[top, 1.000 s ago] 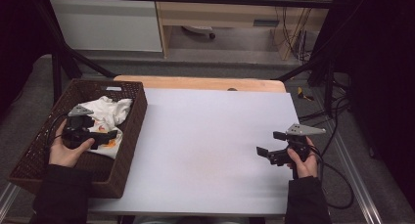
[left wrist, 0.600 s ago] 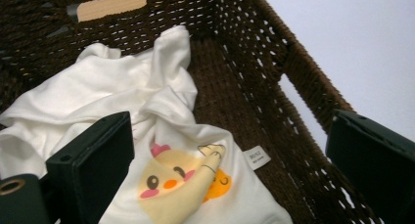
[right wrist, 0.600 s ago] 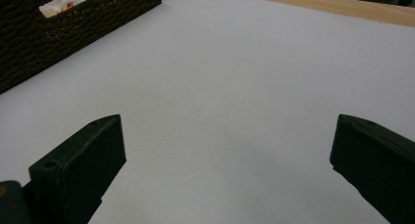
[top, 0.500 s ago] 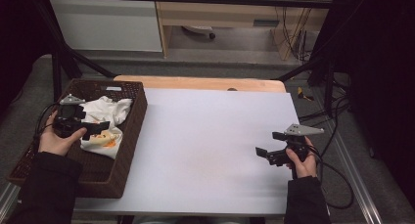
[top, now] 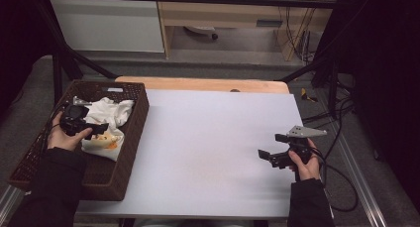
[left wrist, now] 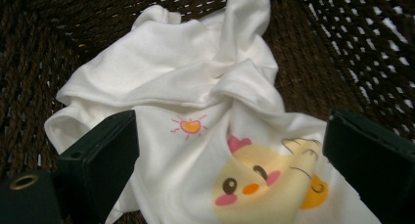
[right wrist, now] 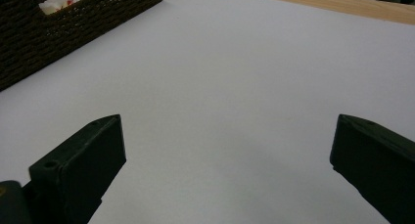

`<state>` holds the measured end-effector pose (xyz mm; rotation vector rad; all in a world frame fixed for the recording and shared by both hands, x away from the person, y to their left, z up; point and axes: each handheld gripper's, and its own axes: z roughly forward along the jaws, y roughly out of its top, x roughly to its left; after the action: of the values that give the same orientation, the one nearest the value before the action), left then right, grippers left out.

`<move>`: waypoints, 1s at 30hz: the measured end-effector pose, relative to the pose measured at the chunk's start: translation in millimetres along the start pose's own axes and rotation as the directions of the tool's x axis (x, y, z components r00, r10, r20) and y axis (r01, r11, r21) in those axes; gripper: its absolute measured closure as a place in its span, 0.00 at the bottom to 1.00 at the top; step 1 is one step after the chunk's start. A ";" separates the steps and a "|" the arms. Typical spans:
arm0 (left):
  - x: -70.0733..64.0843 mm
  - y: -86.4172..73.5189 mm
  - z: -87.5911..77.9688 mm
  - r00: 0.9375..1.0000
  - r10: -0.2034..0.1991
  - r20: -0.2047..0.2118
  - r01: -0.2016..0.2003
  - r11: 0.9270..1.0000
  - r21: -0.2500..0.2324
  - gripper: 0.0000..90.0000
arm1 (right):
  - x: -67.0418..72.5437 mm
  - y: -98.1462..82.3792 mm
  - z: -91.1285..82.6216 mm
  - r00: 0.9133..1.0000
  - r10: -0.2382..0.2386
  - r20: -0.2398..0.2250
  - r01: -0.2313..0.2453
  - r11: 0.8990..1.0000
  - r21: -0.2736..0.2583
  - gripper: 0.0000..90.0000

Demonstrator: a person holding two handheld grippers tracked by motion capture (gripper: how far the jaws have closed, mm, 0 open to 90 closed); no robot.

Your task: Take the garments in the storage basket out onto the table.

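The white garment [top: 110,122], crumpled and printed with a yellow chick and a small sun, lies in the dark wicker basket [top: 133,138] at the 9 o'clock side of the table [top: 208,152]. The left gripper [top: 96,129] hangs over the basket, the person's left hand [top: 63,134] wrapped around its body from the 7 o'clock side and the sleeved forearm running in from the bottom edge; its fingers point toward 3 o'clock over the cloth. In the left gripper view these fingers [left wrist: 105,155] stand wide apart on either side of the print, gripping nothing. At about 4 o'clock the right gripper [top: 270,148] sits low over bare table, right hand [top: 303,160] behind it, aimed toward 9 o'clock. Its fingers [right wrist: 85,160] are spread wide over the white surface.
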<state>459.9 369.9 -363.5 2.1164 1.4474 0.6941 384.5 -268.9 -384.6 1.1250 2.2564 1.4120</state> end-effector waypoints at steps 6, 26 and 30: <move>6.1 -6.2 20.3 1.000 0.008 -0.019 -0.007 0.999 0.049 0.13 | 0.2 0.0 0.2 1.000 0.000 -0.001 0.000 1.000 0.000 0.01; 12.3 -22.4 44.1 1.000 -0.014 0.017 0.011 0.985 0.169 0.45 | -0.2 0.1 -2.5 1.000 0.000 0.001 0.000 1.000 -0.005 0.01; 11.8 -21.7 42.4 1.000 -0.010 0.021 0.006 0.981 0.195 0.60 | -0.1 0.1 -2.1 1.000 0.001 0.001 -0.001 1.000 -0.005 0.01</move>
<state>475.9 383.7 -407.8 2.2553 1.5677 0.5437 383.4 -270.3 -383.5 1.1253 2.2507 1.4156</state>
